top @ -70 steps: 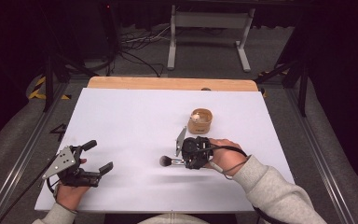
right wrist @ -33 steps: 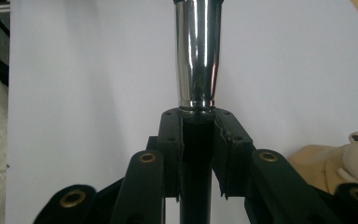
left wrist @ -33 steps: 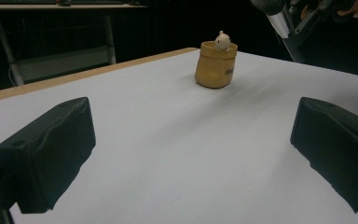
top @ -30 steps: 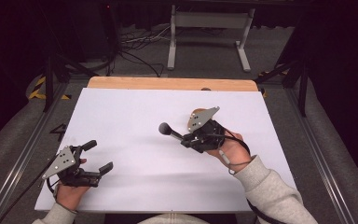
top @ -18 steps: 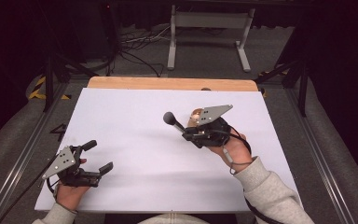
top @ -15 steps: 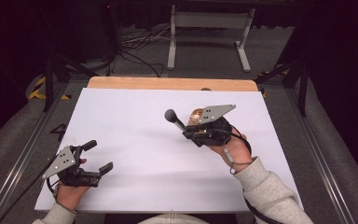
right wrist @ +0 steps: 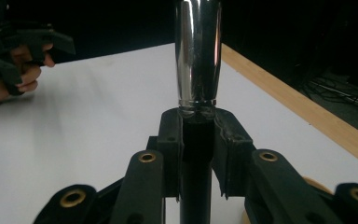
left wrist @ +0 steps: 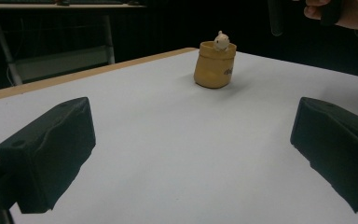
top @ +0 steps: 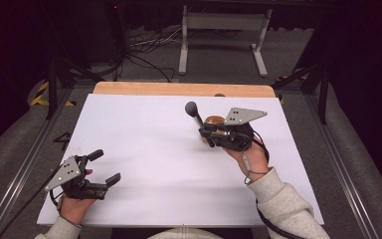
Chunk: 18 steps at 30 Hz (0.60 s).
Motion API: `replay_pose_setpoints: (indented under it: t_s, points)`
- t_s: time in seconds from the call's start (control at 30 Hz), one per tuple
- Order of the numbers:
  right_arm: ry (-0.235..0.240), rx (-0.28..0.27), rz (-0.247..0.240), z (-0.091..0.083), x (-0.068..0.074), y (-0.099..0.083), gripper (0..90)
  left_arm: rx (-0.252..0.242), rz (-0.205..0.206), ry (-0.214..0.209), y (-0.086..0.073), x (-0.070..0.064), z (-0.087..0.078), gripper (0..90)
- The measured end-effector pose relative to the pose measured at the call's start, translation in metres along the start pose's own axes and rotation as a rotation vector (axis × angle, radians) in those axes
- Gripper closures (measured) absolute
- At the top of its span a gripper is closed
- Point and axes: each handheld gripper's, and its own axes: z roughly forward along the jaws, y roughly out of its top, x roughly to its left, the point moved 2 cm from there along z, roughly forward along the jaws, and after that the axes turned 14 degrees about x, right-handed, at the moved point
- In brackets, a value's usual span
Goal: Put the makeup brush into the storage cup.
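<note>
Makeup brush (top: 194, 114) is the thing in hand: in the high view the right tool (top: 210, 133) is clamped on its handle, dark bristle head raised above the white tabletop (top: 154, 144), just beside the small tan pouch-shaped holder (top: 214, 120). To seat it well, I judge the brush should be turned handle-down, centred over the holder's mouth and lowered slowly. The left tool (top: 103, 167) rests near the front left corner with jaws apart. In the left gripper view the holder (left wrist: 215, 64) stands upright, a small pale figure (left wrist: 221, 41) at its rim. In the right gripper view the chrome ferrule (right wrist: 198, 51) rises straight from the closed jaws. Compared with 2.3 s ago, the brush has been lifted off the tabletop and tipped upward.
</note>
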Motion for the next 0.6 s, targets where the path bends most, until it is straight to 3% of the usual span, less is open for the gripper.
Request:
replay_pose_setpoints:
  t_s: [0.4,0.6]
  points:
    - [-0.067,-0.125,0.077,-0.001,-0.013,-0.002,74.7,-0.001,-0.003,-0.002,0.000,0.000,0.000,0.4]
    - [-0.105,-0.156,0.113,0.001,-0.020,-0.001,74.7,0.002,-0.003,-0.003,0.000,0.000,0.000,0.4]
